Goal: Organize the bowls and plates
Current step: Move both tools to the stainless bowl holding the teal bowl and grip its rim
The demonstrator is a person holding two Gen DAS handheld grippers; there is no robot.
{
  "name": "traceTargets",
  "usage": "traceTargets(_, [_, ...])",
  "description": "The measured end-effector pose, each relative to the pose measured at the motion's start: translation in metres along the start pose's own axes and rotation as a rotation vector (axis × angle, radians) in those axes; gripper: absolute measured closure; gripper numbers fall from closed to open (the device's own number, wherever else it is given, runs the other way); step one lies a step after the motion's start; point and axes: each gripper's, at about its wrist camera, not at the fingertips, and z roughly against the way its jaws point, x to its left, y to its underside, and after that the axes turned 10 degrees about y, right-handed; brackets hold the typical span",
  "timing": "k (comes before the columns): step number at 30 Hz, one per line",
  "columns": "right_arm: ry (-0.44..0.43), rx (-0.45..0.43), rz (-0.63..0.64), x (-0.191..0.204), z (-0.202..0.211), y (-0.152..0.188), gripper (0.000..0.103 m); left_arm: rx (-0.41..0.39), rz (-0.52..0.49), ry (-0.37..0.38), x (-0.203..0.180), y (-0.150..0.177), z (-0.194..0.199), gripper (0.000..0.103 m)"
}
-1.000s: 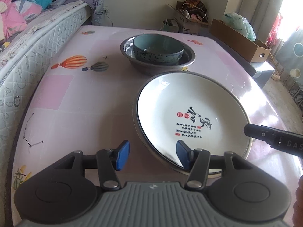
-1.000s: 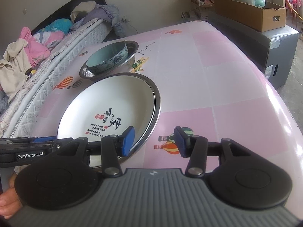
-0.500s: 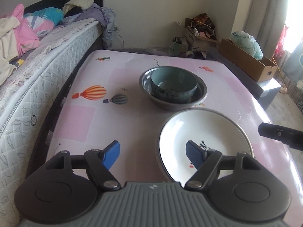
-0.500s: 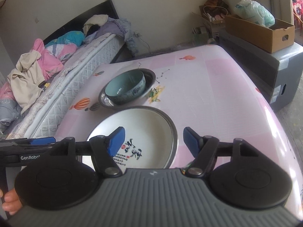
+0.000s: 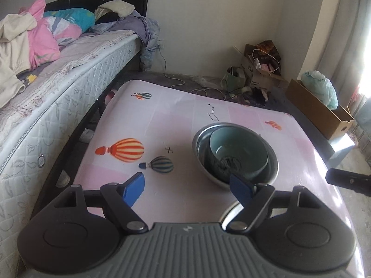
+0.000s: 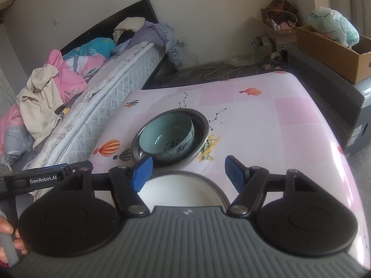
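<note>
Both grippers are spread with nothing between the pads. The left gripper [image 5: 187, 192] sits low in its frame, jaws just eased a bit wider — empty. The right gripper [image 6: 189, 173] is likewise released. The teal bowl [image 6: 167, 136] sits nested inside the steel bowl [image 6: 199, 125], mid-frame on the pink table [image 6: 289, 127]. The white plate [image 6: 180, 192] lies just below them, mostly hidden behind the right gripper's body. A bed [image 5: 58, 88] runs along the left edge.
</note>
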Motion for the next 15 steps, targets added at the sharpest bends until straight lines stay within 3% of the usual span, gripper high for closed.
traceTargets(6, [-0.004, 0.029, -0.016, -0.002, -0.041, -0.026, 0.034, 0.026, 0.004, -0.031, 0.007, -0.009, -0.032, 0.023])
traceTargets(9, [-0.007, 0.064, -0.041, -0.007, -0.065, -0.031, 0.035, 0.070, 0.046, -0.002, 0.012, -0.015, -0.047, 0.032])
traceTargets(15, [-0.021, 0.134, -0.101, -0.018, -0.108, -0.029, 0.048, 0.096, 0.118, 0.041, 0.023, -0.021, -0.070, 0.047])
